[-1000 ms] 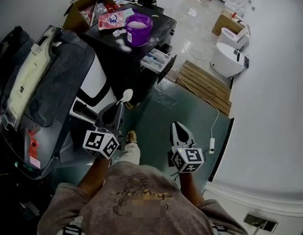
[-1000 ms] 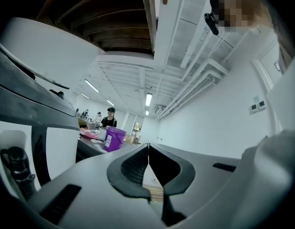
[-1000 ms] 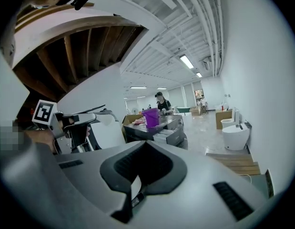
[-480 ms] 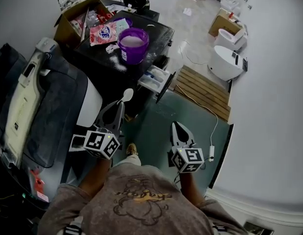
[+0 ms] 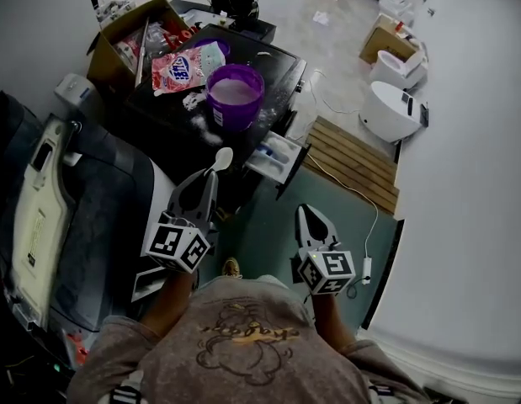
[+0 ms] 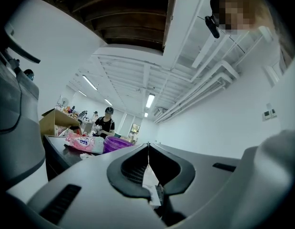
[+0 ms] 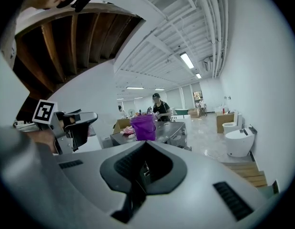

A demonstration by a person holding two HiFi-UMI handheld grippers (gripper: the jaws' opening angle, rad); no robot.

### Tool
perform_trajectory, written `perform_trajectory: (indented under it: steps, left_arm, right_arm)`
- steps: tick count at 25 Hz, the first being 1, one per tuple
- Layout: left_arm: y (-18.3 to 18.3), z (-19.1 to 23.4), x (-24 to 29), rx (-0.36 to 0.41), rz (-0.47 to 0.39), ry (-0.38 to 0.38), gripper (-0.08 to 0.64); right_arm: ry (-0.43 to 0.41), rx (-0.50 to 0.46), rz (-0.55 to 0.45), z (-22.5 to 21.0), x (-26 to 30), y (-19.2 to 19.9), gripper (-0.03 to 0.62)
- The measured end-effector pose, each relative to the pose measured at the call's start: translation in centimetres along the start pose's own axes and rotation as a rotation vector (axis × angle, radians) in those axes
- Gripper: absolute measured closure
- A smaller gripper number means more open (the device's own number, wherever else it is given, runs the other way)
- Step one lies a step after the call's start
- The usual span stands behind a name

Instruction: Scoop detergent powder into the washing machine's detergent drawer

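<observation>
Detergent bag [image 5: 186, 67] print unreadable; left claw [image 5: 211, 178] grips spoon [image 5: 221, 159].

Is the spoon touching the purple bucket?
Apart. The head view shows a clear gap between the spoon and the purple bucket.

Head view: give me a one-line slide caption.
Left gripper holds a white spoon near the purple bucket and open detergent drawer.

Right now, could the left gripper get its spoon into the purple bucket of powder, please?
Probably yes. The left gripper is shut on the white spoon, whose bowl points toward the purple bucket ahead. The bucket has no lid on it, and nothing shows between the two.
</observation>
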State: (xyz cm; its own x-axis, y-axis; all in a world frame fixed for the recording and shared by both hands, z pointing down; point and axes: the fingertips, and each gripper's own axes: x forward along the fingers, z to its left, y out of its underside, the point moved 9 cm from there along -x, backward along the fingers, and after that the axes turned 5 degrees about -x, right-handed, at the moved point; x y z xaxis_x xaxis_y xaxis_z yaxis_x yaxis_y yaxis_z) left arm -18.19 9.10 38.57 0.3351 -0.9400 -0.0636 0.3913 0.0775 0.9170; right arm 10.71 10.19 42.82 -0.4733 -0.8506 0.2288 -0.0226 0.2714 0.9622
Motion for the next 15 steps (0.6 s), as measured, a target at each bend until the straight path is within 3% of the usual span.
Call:
perform_trajectory:
  steps: [15]
  left_arm:
    - [-1.5, 2.5, 5.4, -0.011, -0.012, 0.013, 0.537]
  right_arm:
    - [0.034, -0.015, -0.003, -2.5, 4.8, -2.3, 0.592]
